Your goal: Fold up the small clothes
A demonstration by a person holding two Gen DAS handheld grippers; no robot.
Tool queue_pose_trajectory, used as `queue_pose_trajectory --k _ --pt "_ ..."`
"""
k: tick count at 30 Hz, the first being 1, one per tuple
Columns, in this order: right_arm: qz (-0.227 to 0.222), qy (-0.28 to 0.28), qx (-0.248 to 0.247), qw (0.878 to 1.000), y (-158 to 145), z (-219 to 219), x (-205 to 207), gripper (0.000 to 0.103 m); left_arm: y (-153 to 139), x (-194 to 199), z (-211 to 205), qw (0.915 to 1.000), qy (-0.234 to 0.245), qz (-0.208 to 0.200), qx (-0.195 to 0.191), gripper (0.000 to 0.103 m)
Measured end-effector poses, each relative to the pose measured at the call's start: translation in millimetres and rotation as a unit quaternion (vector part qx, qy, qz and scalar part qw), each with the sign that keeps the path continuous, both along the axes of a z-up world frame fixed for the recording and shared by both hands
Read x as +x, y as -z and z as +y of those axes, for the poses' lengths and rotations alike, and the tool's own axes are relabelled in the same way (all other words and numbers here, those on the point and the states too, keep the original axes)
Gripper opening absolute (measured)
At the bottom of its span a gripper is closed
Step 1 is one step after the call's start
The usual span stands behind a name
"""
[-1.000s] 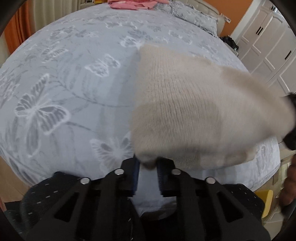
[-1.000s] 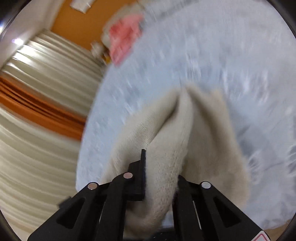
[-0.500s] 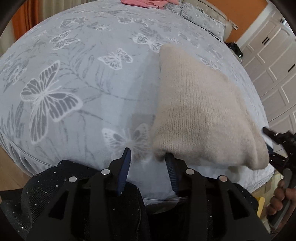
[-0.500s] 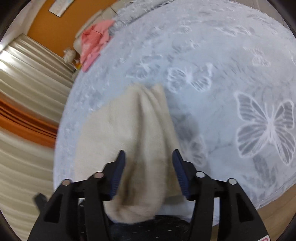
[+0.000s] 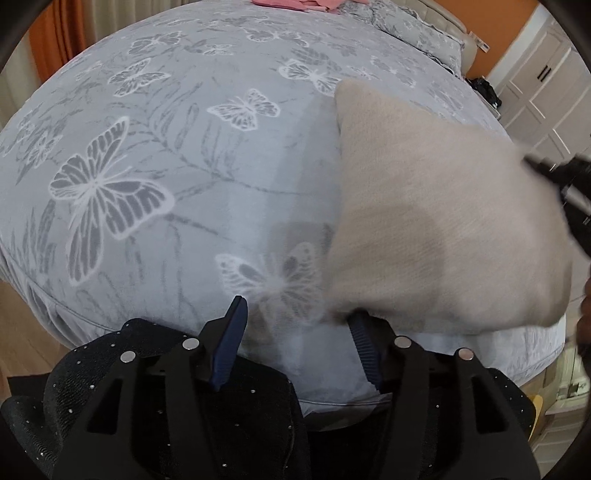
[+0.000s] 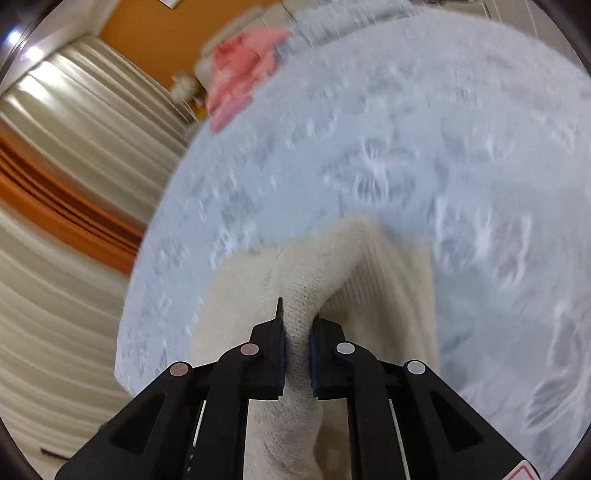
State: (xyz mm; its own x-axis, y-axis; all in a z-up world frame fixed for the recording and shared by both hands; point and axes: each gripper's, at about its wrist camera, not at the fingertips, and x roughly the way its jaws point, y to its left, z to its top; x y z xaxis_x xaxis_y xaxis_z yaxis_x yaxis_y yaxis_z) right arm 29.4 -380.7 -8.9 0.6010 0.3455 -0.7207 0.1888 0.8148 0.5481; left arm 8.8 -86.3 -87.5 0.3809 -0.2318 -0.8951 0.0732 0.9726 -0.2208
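A cream knit garment [image 5: 443, 221] lies on the grey butterfly-print bed [image 5: 184, 184], toward the right in the left wrist view. My left gripper [image 5: 299, 332] is open and its jaws are still opening; nothing sits between them, and the garment's near corner just overlaps the right fingertip [image 5: 360, 328]. My right gripper [image 6: 297, 332] is closing, its pads pressed on a raised fold of the cream knit garment [image 6: 317, 280]. That gripper also shows as a black shape [image 5: 565, 184] at the garment's far right edge.
Pink clothes [image 5: 295, 3] [image 6: 240, 81] lie at the bed's far end beside a grey pillow [image 5: 417, 26]. Dark speckled fabric [image 5: 147, 354] sits under my left gripper. Curtains [image 6: 66, 184] stand left of the bed, white cupboard doors [image 5: 546, 92] to its right.
My left gripper let go of the garment's corner and spread its jaws. My right gripper opened, then closed again on a fold of the knit while moving fast.
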Motion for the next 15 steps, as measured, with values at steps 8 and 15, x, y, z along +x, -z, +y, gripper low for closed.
queue_pose_trajectory --k 8,15 --pt "0.079 0.030 0.000 0.996 49.5 -11.5 0.6 0.023 3.6 2.9 -2.7 1.0000 -0.003 0.004 0.005 0.059" --pt "0.065 0.062 -0.068 0.994 7.5 -5.7 -79.0 0.078 -26.2 -16.6 6.6 0.9971 0.021 -0.020 -0.070 0.069"
